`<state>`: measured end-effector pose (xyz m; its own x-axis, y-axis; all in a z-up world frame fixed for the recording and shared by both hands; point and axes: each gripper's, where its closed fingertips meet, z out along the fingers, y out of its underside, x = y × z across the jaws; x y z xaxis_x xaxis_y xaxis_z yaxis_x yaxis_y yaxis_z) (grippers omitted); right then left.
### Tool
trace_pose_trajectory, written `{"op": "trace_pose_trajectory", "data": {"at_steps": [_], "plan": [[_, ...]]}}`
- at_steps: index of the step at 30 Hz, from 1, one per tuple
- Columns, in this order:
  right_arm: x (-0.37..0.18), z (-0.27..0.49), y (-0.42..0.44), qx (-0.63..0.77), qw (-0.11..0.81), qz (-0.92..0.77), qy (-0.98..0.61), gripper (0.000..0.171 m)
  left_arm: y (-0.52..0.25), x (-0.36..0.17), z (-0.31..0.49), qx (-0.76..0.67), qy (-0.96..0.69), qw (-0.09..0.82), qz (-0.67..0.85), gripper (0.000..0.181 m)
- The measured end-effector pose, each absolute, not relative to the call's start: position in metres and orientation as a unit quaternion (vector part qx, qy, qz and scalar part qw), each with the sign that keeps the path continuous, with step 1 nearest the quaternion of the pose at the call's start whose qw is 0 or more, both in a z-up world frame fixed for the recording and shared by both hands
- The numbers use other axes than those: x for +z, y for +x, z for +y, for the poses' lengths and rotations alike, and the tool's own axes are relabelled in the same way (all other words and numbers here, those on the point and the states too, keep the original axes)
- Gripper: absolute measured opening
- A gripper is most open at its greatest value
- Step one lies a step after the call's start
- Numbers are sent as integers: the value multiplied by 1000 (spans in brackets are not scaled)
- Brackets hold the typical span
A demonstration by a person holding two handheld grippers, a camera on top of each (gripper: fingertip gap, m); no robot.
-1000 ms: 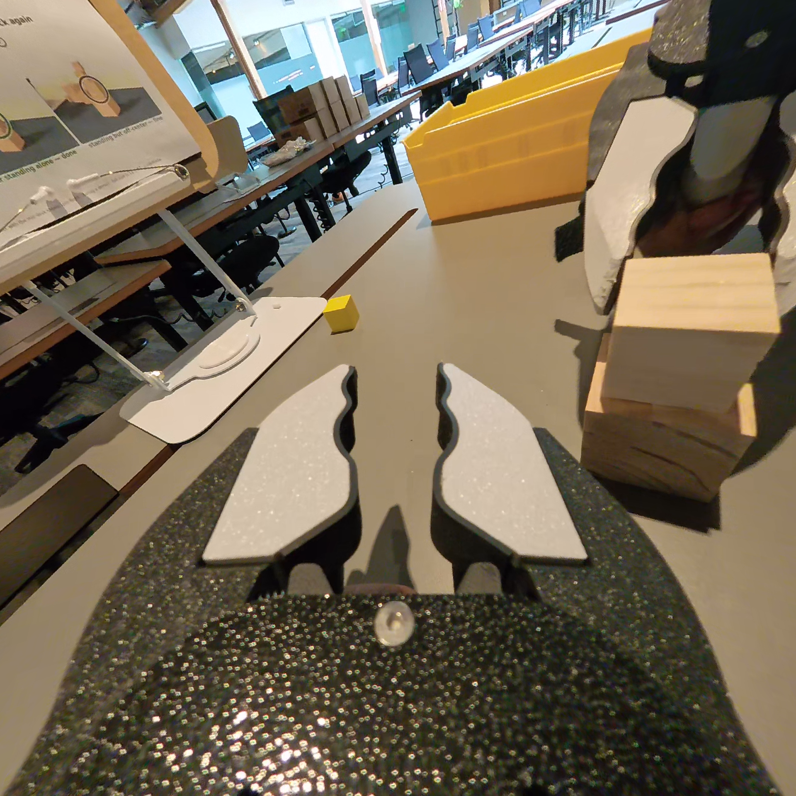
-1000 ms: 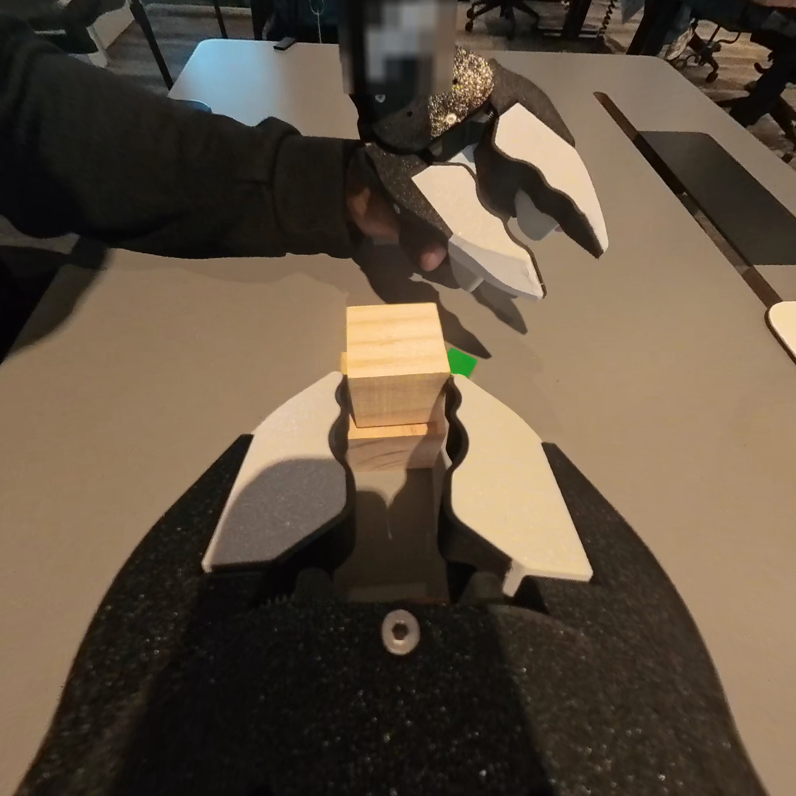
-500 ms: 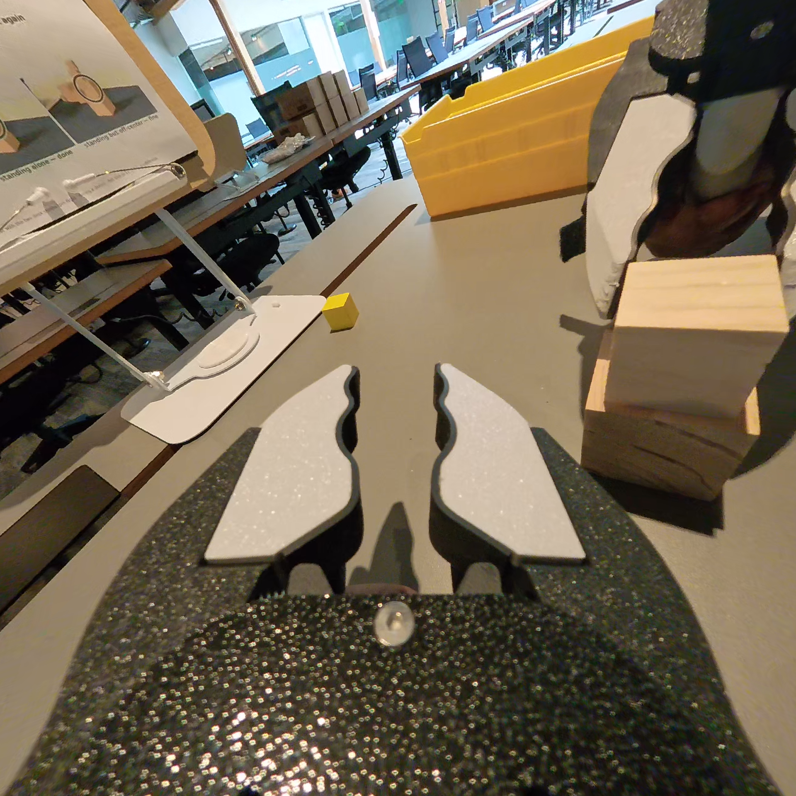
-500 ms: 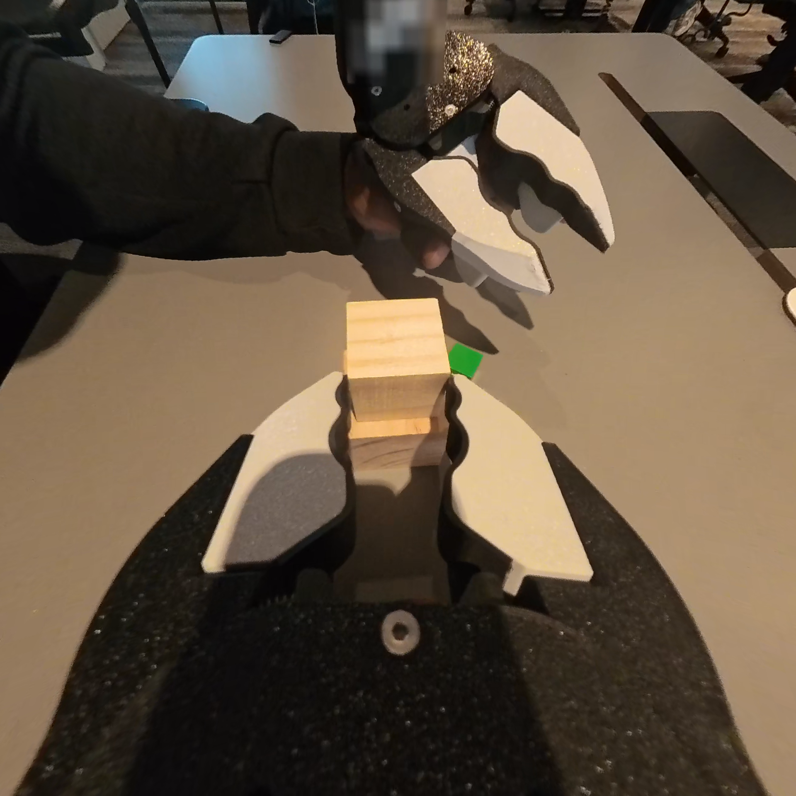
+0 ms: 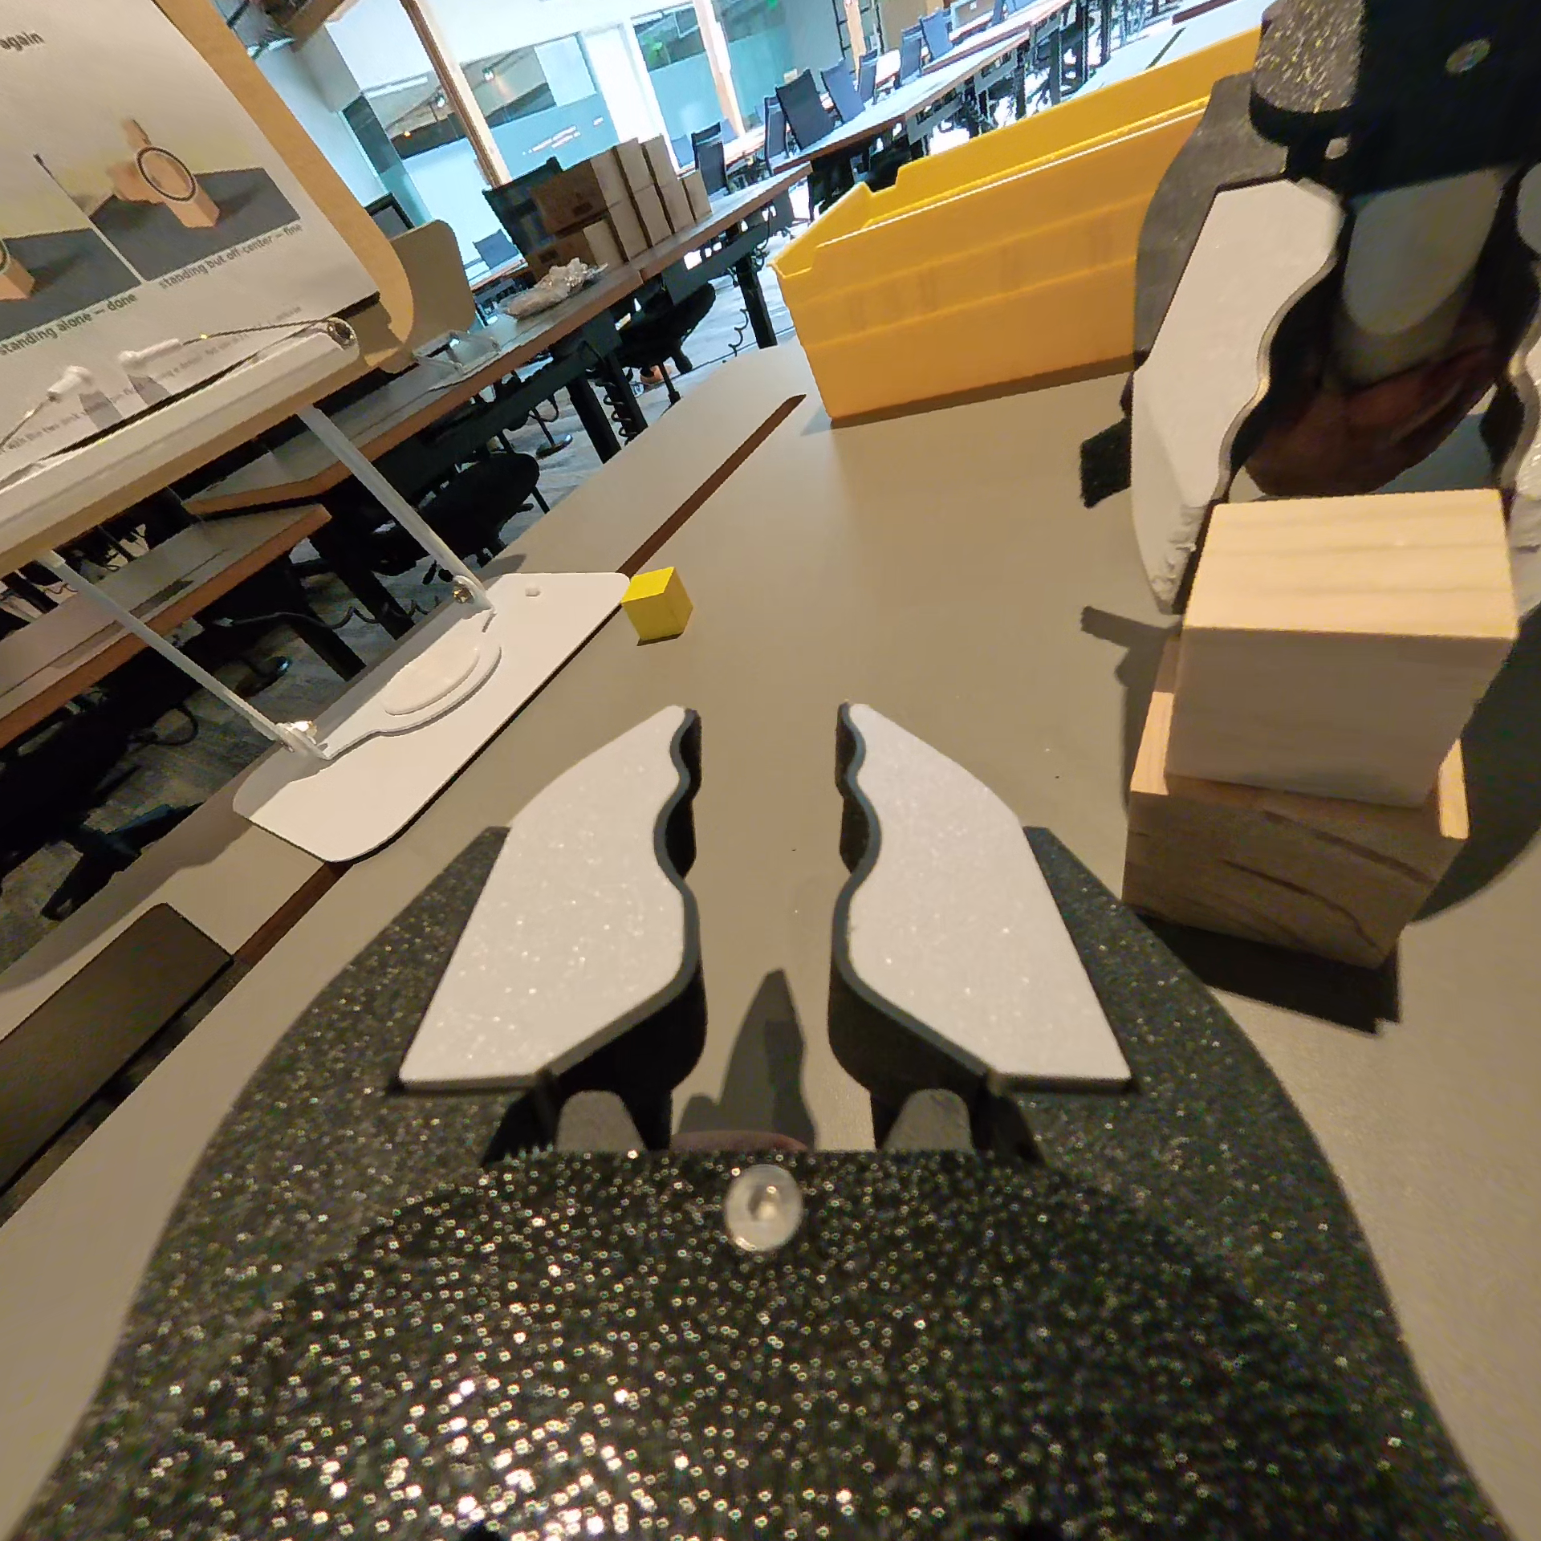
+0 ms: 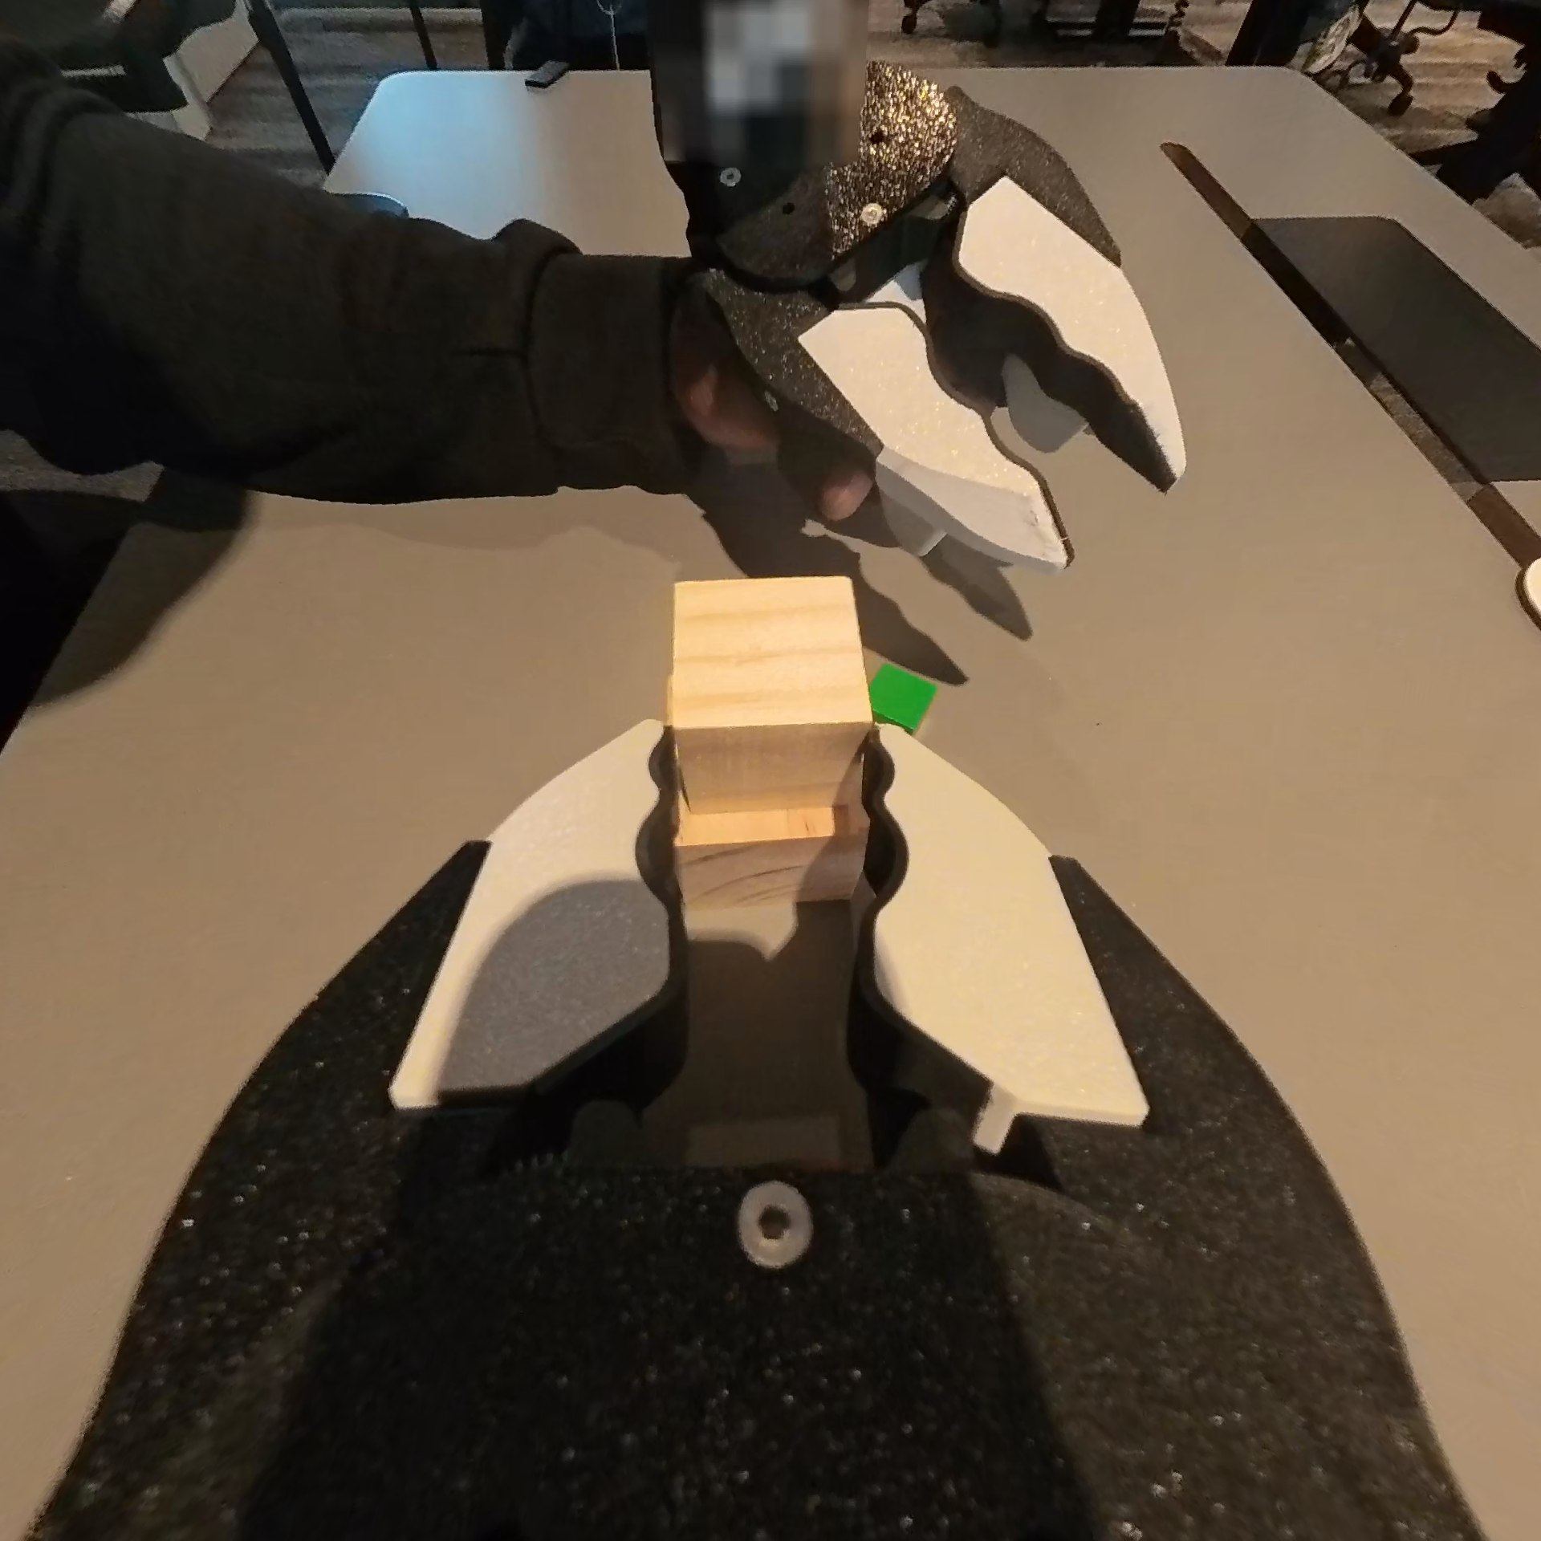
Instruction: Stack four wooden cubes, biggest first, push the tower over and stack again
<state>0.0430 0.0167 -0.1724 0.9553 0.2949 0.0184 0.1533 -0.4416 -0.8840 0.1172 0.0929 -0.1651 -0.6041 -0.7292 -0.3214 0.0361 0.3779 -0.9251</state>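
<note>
A large wooden cube (image 6: 755,863) stands on the grey table (image 6: 333,750). A smaller pale wooden cube (image 6: 763,667) sits on top of it, slightly askew; both also show at the right of the left wrist view, the smaller cube (image 5: 1334,659) above the large cube (image 5: 1276,867). My right gripper (image 6: 767,742) is shut on the smaller cube, one fingertip on each side. My left gripper (image 5: 765,725) is open and empty above the table, left of the stack; in the right wrist view it (image 6: 1109,517) hovers beyond the stack. A small yellow cube (image 5: 659,604) and a small green cube (image 6: 902,699) lie on the table.
Yellow bins (image 5: 959,275) stand at the far end of the table. A white stand base (image 5: 434,709) holding an instruction board (image 5: 125,208) sits at the left edge. A person's dark sleeve (image 6: 292,317) reaches over the table behind the stack.
Almost nothing has changed. The smaller cube stays on the large one between my right fingers, and my left gripper has drifted slightly without opening or closing.
</note>
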Motion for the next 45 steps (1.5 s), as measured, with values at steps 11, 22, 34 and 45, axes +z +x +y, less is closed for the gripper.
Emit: {"op": "trace_pose_trajectory", "data": {"at_steps": [11,22,34,45], "plan": [[-169,10,42,75,518,-158,-837,61,117,-165,93,-509,-235,377,737,30],[-177,-12,218,-89,556,111,-819,54,119,-163,96,-513,-244,374,733,30],[-213,32,308,-125,451,268,-842,57,119,-162,97,-519,-249,368,730,30],[-230,42,315,-115,401,274,-867,28,119,-165,95,-513,-244,364,738,30]]}}
